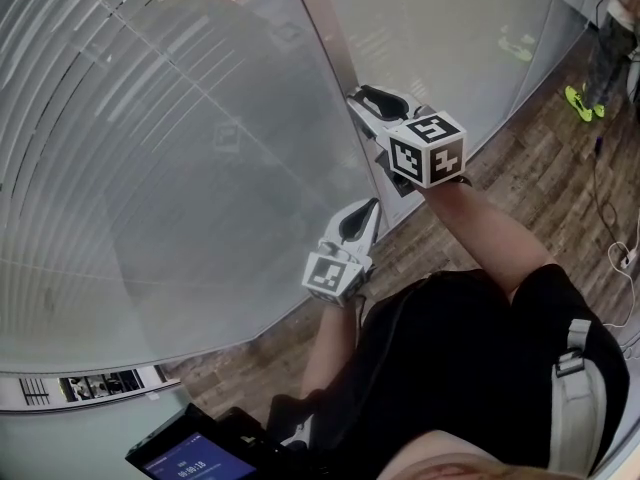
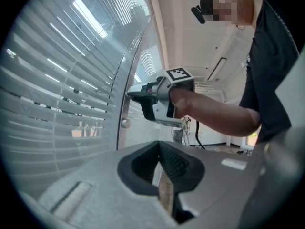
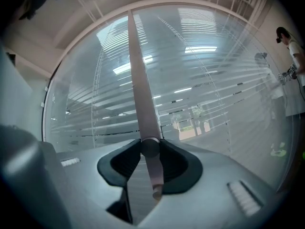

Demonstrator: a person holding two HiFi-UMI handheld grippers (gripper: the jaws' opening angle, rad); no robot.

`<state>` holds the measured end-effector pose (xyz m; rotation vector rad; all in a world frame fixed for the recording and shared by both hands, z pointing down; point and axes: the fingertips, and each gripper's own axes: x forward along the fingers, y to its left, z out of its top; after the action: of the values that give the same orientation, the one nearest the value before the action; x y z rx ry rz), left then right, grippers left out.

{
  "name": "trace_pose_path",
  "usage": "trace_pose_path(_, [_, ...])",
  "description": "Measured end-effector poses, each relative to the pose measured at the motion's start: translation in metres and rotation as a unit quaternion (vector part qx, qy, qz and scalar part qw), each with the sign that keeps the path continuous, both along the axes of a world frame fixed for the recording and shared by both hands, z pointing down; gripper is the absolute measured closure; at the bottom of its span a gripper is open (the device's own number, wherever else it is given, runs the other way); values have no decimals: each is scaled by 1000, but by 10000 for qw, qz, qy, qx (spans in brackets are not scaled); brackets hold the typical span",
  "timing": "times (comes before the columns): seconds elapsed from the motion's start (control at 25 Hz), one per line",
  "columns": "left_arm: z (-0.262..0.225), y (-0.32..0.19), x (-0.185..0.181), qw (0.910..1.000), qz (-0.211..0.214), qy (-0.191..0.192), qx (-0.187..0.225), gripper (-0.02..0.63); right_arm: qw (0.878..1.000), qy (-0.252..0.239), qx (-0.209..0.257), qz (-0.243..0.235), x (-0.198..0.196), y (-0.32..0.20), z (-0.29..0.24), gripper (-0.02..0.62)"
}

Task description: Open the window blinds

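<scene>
Wood-plank floor (image 1: 520,178), tall glass wall (image 1: 450,38), possibly a white ceiling (image 2: 190,13)

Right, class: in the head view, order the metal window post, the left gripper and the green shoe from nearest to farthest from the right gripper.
1. The metal window post: at the tips of the right gripper.
2. The left gripper: just below, beside the same post.
3. The green shoe: far off, on the wooden floor at upper right.
</scene>
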<state>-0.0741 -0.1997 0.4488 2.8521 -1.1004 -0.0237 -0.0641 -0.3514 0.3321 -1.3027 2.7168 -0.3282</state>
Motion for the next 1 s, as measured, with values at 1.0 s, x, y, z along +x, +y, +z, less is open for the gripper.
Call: trace_pose_path(1.0, [11,-1,-12,9999,-107,-9,102,603,6889,6132,3847,-372,-12,20,7,374])
